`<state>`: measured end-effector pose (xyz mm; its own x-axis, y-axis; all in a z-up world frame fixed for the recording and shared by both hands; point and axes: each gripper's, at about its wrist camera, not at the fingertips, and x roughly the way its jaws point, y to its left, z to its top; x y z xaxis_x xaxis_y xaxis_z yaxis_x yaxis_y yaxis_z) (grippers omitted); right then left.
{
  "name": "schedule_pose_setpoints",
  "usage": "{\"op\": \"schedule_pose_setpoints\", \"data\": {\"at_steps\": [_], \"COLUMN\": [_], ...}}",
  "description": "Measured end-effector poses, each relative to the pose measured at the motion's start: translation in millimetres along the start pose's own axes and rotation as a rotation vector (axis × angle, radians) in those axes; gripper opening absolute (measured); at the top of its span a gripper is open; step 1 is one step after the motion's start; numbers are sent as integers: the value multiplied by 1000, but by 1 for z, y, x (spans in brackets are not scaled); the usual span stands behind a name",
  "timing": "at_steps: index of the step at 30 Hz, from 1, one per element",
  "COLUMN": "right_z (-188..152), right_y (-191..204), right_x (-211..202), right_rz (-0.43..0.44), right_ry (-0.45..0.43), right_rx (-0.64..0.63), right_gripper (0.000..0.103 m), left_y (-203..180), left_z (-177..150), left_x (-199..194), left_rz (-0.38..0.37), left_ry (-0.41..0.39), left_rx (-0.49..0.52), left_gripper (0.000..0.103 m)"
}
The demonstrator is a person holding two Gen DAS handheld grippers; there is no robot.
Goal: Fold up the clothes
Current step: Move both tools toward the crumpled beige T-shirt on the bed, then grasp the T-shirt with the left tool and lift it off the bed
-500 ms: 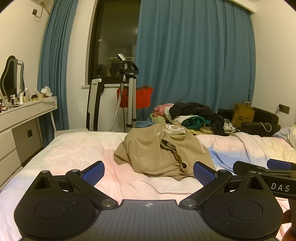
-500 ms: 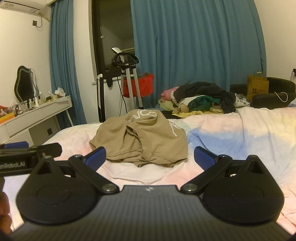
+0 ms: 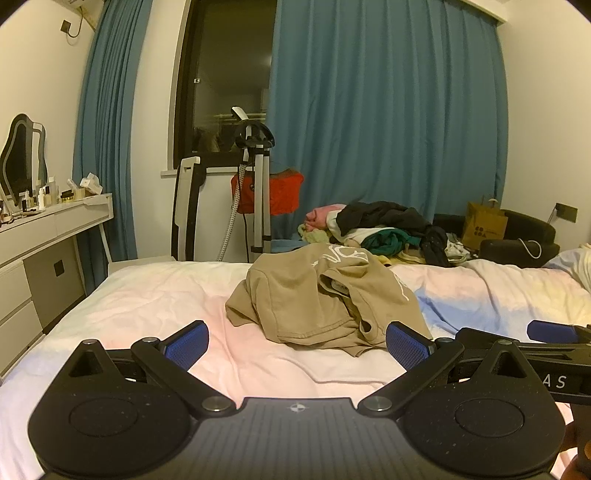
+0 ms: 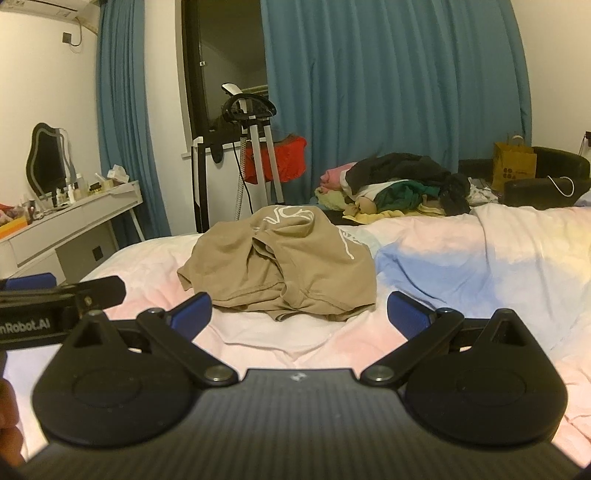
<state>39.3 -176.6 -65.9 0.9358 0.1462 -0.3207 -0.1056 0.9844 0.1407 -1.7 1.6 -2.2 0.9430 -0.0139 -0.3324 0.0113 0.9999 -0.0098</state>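
One bed (image 3: 155,295), with a heap of other clothes (image 3: 380,230) at its far edge. One crumpled tan shirt (image 3: 317,295) with white print sits mid-bed, maybe inside out. Only the right view shows an air conditioner (image 4: 40,7). Left hand-held gripper (image 3: 297,345) and right hand-held gripper (image 4: 299,314) are both wide open, empty.

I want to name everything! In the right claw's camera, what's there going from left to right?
Mirror → white desk → steamer stand → tan shirt → clothes pile → yellow paper bag.
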Motion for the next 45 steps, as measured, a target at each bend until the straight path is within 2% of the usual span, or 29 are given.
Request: {"op": "schedule_pose_setpoints", "data": {"at_steps": [21,25,27,31,36,41,44,45], "right_z": [10,14,15,15,10,2,-4,-6], "right_y": [-6,-8,-12,-23,-39,-44,-41,-40], "right_x": [-7,-9,-10,-6,8,38,59,66], "right_rz": [-5,-11,-22,-45,-42,-27,-18,-15], "right_ry": [14,18,14,18,60,96,107,111], "right_rx": [22,38,48,79,134,145,135,131], "right_gripper": [103,103,103,103,103,103,103,103], "left_y": [-7,-10,-16,-42,-54,-44,-35,-32], "left_z": [-3,-7,-10,-17,-30,-41,-44,-45], "left_x": [2,13,27,75,148,212,238,245], "left_rz": [0,1,-10,-2,56,106,118,120], "left_ry": [11,43,73,140,175,174,192,203], "left_rx": [23,23,36,155,218,223,206,203], "left_gripper": [103,103,103,103,102,93,84,76]}}
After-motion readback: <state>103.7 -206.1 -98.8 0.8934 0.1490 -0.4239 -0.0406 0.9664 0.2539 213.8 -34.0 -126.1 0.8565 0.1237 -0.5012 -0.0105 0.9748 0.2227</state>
